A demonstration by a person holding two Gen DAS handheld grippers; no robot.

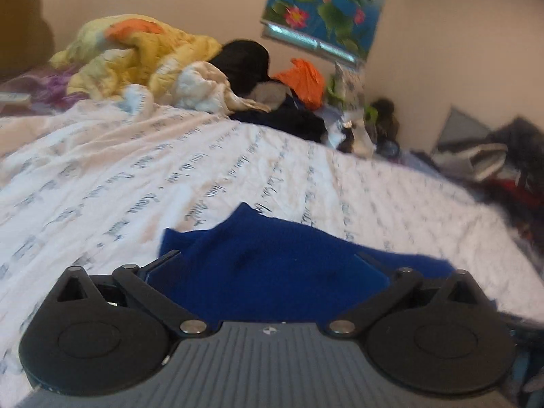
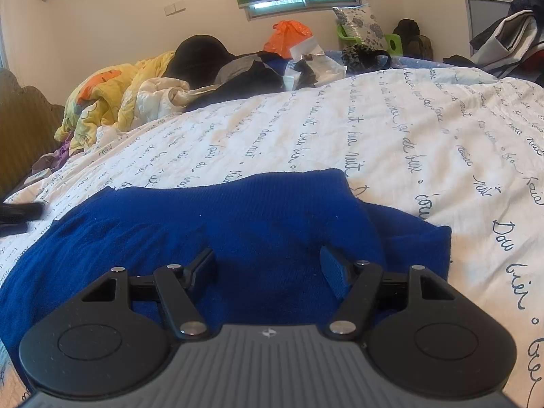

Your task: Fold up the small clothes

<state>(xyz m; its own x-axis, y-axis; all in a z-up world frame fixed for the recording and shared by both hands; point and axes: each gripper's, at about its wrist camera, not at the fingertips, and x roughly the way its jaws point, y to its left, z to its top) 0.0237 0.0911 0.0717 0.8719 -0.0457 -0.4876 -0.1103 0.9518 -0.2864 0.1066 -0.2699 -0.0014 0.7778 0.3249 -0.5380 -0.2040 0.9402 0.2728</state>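
Observation:
A small dark blue knitted garment (image 2: pixel 258 217) lies on the white bedsheet with script print (image 2: pixel 391 136). My right gripper (image 2: pixel 268 265) is open, its fingers spread just above the garment's near part. The garment also shows in the left wrist view (image 1: pixel 272 265), rumpled, with a raised corner. My left gripper (image 1: pixel 268 268) is open wide, with the blue cloth lying between and over its fingers. The tip of the left gripper shows at the left edge of the right wrist view (image 2: pixel 20 212).
A yellow and orange quilt (image 2: pixel 112 102), black clothing (image 2: pixel 204 57), an orange plastic bag (image 2: pixel 287 35) and a floral pillow (image 2: pixel 360 22) pile up at the bed's far side. More clothes and bags (image 2: pixel 510 37) lie at the right. A wooden headboard (image 2: pixel 23 129) is on the left.

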